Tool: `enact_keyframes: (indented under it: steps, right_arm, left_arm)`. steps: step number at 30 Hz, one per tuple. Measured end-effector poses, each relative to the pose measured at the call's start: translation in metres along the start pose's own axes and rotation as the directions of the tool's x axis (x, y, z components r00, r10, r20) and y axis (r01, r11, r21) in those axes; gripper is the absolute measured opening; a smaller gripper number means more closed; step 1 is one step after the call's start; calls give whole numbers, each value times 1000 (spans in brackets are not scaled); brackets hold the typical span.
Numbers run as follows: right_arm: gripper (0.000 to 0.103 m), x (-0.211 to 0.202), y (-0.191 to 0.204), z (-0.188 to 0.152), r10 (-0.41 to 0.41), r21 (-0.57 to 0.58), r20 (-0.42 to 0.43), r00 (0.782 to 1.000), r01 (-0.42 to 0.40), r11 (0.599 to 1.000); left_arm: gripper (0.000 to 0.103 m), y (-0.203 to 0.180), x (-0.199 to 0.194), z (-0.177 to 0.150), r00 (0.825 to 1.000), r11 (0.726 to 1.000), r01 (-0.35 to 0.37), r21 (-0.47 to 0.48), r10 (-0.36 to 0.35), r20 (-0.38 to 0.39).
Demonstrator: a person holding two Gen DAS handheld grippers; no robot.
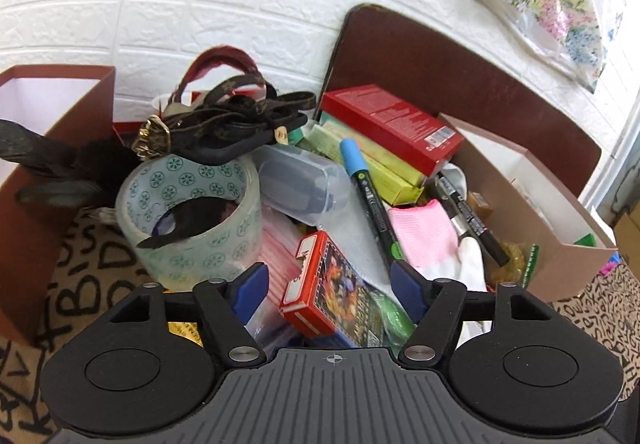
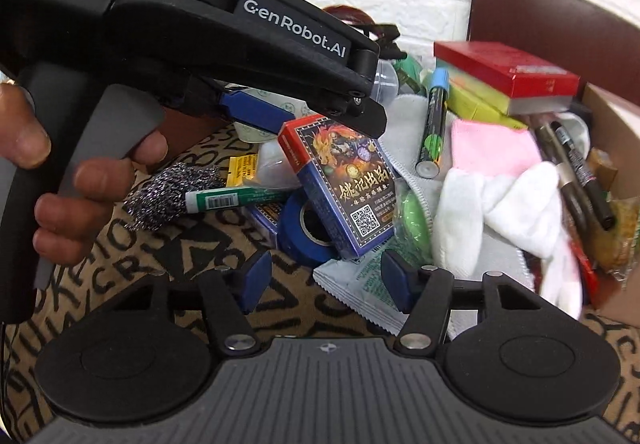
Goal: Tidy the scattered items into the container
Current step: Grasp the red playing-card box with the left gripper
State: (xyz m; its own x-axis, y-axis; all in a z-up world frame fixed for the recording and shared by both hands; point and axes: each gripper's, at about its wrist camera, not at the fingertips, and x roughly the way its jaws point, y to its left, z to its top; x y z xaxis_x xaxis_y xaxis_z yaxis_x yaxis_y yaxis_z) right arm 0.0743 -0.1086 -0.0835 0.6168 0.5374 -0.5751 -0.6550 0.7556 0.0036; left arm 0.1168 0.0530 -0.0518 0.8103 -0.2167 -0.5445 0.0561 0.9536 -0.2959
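A red and blue card box (image 1: pixel 336 292) (image 2: pixel 344 179) leans on a heap of small items. My left gripper (image 1: pixel 328 284) (image 2: pixel 332 121) is open and straddles its top without pressing it. My right gripper (image 2: pixel 328 276) is open just in front of the box's lower end, over a blue tape roll (image 2: pixel 304 232) and a white sachet (image 2: pixel 360 284). To the right stands an open cardboard box (image 1: pixel 560 256) holding black markers (image 1: pixel 472 219), a pink cloth (image 1: pixel 424 232) and a red carton (image 1: pixel 392 123). A blue-capped marker (image 1: pixel 368 195) lies on the heap.
A clear tape roll (image 1: pixel 192 211) and tangled belts (image 1: pixel 232 115) sit at the left beside a brown box (image 1: pixel 40 203). A steel scourer (image 2: pixel 168 195) and a green tube (image 2: pixel 232 197) lie on the letter-patterned cloth (image 2: pixel 200 264). A person's hand (image 2: pixel 80 179) holds the left gripper.
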Motion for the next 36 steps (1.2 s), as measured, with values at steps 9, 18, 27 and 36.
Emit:
enact_keyframes:
  steps: [9, 18, 27, 36]
  right_arm:
    - [62, 19, -5, 8, -6, 25, 3, 1000, 6, 1000]
    - [39, 1, 4, 4, 28, -28, 28, 999, -27, 999]
    - [39, -16, 11, -10, 54, -63, 5, 999, -53, 997]
    - [42, -46, 17, -46, 48, -105, -71, 996, -56, 993]
  left_arm:
    - [51, -1, 12, 0, 999, 999, 33, 14, -33, -41]
    - [22, -2, 13, -28, 989, 998, 67, 4, -66, -131]
    - [21, -6, -10, -49, 987, 997, 81, -2, -80, -137]
    - [58, 7, -44, -103, 977, 995, 68, -76, -82, -199]
